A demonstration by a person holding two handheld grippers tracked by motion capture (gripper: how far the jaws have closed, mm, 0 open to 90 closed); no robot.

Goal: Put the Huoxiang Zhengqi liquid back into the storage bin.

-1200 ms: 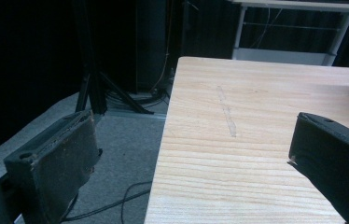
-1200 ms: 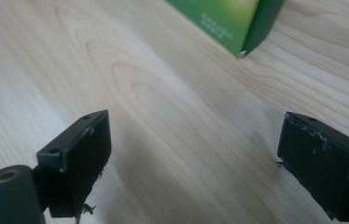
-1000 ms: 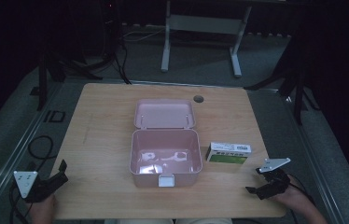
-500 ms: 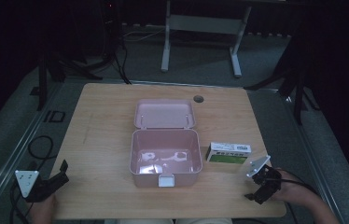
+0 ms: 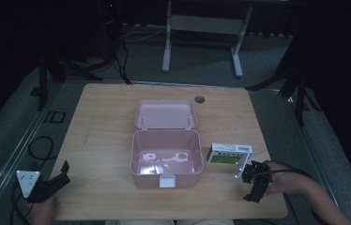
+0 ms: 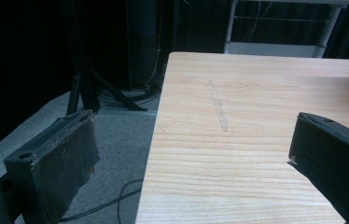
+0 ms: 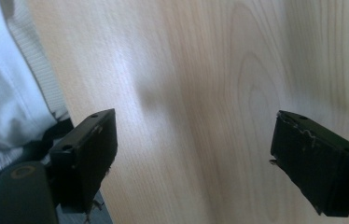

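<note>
Pink box [image 5: 164, 159], lid [image 5: 165, 114] open

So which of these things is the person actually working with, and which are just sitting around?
In use:
- right gripper, jaws open with nothing between them, next to the green and white box
- pink case, lid open, close beside that box

Lying about:
- left gripper, open, at the table's near left corner
- round hole in the tabletop
- desk frame on the floor behind
</note>
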